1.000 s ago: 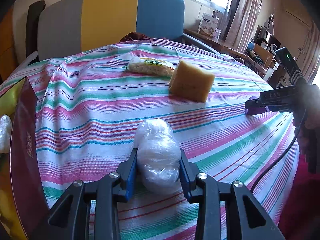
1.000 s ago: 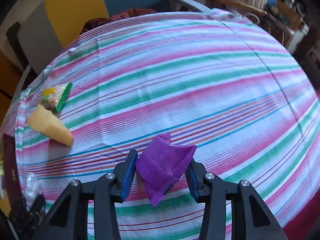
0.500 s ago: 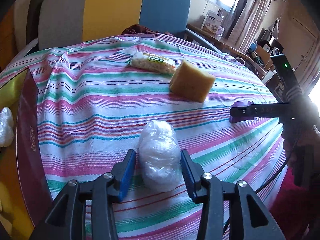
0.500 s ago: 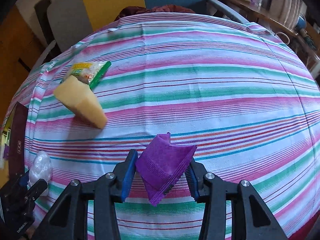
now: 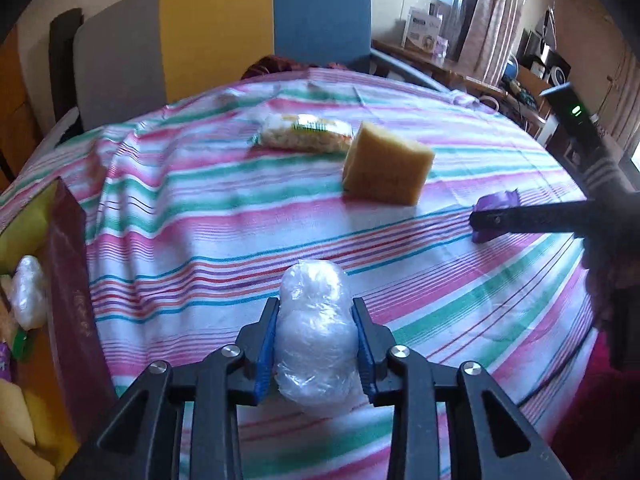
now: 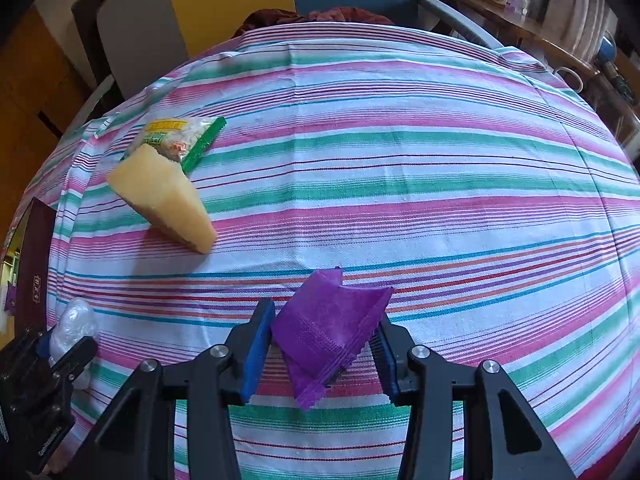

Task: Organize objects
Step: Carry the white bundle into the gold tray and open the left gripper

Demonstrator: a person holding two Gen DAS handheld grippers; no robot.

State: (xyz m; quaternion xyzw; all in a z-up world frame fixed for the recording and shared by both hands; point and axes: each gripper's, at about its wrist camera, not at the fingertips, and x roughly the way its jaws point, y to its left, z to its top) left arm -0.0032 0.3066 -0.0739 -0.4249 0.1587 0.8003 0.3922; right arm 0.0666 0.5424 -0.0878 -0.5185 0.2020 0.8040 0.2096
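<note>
A clear plastic-wrapped bundle (image 5: 316,344) lies on the striped tablecloth (image 5: 200,220) between the blue pads of my left gripper (image 5: 316,308). The jaws are closing and both pads press its sides. My right gripper (image 6: 324,312) is shut on a purple packet (image 6: 326,332), held just above the cloth. In the left wrist view that gripper (image 5: 480,222) comes in from the right with the purple packet (image 5: 498,200) in its tips. The right wrist view shows my left gripper (image 6: 60,344) and the bundle (image 6: 76,320) at the lower left.
A yellow sponge (image 5: 386,170) and a snack packet (image 5: 306,138) lie further back on the table. A dark red box (image 5: 68,280) at the left edge holds another plastic bundle (image 5: 28,296) and other items. A multicoloured chair (image 5: 224,28) stands behind the table.
My left jaws spread off the bundle half a second ago and have closed back onto it. The right gripper kept its hold on the purple packet while its view swung toward the sponge.
</note>
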